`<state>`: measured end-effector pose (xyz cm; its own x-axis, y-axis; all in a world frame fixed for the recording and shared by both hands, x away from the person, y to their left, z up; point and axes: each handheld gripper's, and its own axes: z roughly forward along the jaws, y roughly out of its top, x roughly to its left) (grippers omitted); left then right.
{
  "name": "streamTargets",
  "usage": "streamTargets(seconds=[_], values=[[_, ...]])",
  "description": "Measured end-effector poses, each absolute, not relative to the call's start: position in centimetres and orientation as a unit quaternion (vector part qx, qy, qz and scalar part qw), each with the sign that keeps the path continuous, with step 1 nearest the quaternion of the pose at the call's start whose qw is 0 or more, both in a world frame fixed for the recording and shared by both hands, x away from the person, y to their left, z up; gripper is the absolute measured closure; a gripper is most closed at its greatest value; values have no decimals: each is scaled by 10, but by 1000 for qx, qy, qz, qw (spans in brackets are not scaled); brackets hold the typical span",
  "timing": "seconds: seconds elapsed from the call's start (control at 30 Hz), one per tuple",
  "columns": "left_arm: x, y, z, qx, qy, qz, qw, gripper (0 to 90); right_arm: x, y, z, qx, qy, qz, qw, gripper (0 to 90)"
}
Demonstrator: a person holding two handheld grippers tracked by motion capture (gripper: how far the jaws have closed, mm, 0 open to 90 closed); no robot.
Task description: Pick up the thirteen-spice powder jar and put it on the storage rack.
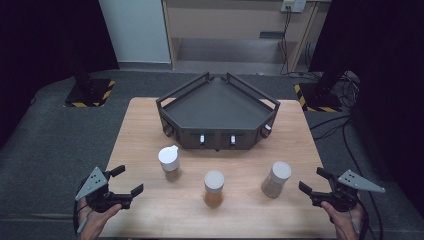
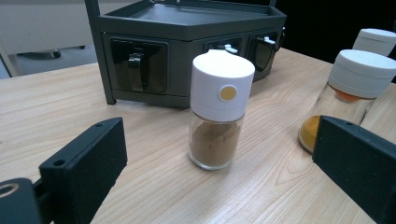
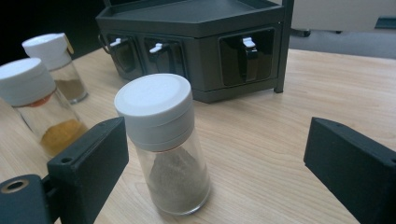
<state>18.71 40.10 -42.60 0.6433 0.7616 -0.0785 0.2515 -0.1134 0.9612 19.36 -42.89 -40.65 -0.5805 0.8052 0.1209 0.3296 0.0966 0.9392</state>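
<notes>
No readable text, label, brand or number anywhere. Only a plain yellow dot, without letters, on the white cap of the jar [image 2: 221, 108] standing ahead of the left jaws, between them. Yellow-black warning stripes, wordless, on two floor plates [image 1: 89, 93] far beyond both jaws.

Grey carpet floor [image 1: 45, 135], wooden table [image 1: 145, 125], black curtains [image 1: 45, 35], dim light.

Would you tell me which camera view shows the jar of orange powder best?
The high view: the orange-powder jar stands whole and unobstructed there. In the left gripper view a jaw covers part of it; in the right gripper view it sits at the edge.
</notes>
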Motion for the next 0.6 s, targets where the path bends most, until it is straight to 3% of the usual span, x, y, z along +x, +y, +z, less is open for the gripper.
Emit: streamTargets(seconds=[0.6], values=[[189, 401, -427, 712, 351, 237, 560, 17, 192, -428, -406, 392, 713, 536, 223, 73]])
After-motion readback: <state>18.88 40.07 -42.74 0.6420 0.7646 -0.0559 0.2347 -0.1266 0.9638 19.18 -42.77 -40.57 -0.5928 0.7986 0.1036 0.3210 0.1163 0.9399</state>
